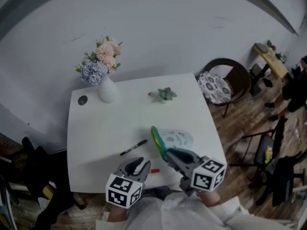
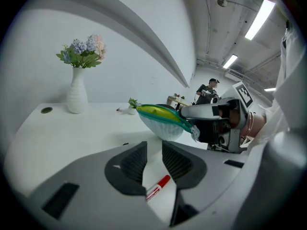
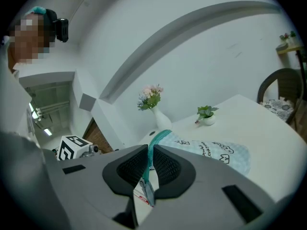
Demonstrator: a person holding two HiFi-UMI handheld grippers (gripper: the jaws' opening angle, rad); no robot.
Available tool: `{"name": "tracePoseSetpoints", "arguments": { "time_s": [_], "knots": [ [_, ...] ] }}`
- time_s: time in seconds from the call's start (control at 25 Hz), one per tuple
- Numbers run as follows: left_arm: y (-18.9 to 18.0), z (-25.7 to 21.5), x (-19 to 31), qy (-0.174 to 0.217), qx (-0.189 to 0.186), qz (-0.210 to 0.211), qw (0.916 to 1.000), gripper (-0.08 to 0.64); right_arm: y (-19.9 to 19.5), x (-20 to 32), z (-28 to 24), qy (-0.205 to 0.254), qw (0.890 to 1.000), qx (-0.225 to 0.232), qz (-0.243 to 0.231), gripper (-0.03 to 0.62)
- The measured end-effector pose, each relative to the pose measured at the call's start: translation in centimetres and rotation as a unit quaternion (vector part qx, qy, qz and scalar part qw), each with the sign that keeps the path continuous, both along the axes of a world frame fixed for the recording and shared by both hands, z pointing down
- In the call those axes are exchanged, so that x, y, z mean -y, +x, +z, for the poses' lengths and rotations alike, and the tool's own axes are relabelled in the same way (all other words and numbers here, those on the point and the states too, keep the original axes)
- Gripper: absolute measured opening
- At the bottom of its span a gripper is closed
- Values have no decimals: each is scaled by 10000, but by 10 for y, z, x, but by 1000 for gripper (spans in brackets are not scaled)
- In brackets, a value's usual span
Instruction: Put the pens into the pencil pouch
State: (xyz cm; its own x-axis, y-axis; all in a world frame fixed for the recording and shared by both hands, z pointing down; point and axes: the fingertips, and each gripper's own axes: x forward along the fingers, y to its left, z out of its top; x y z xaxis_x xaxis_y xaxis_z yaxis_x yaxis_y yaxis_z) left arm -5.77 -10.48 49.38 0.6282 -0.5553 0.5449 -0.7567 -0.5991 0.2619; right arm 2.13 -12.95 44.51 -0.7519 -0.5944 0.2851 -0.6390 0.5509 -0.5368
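Note:
A pale blue printed pencil pouch [image 1: 175, 139] with a teal zipper edge lies right of the middle of the white table [image 1: 96, 128]. My right gripper [image 1: 169, 153] is shut on its near end, lifting the open yellow-green lined mouth [image 2: 160, 114]; the zipper strip [image 3: 152, 147] runs between the pads. A black pen [image 1: 134, 147] lies left of the pouch. A white marker with a red cap [image 1: 153, 171] rests near the front edge. My left gripper [image 1: 139, 164] hovers just over it, its jaws a little apart and empty, and the marker [image 2: 158, 187] shows through the gap.
A white vase of flowers [image 1: 107, 91] and a dark round disc [image 1: 83, 100] stand at the back left, with a small potted plant [image 1: 165, 95] at the back middle. A chair with a patterned cushion [image 1: 218, 86] stands off the table's right side.

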Motion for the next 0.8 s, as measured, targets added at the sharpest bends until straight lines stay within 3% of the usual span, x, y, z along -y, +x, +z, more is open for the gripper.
{"name": "tracePoseSetpoints", "arguments": {
  "time_s": [0.4, 0.64, 0.8],
  "knots": [
    [6, 1, 2, -46, 48, 263, 9996, 95, -1, 12, -32, -146, 9920, 1246, 161, 37],
    [9, 4, 2, -88, 86, 389, 9992, 95, 8, 16, -38, -454, 9738, 2207, 318, 36],
    [15, 11, -3, -198, 132, 616, 9978, 95, 18, 16, -34, -614, 9659, 2463, 502, 37]
  ]
}}
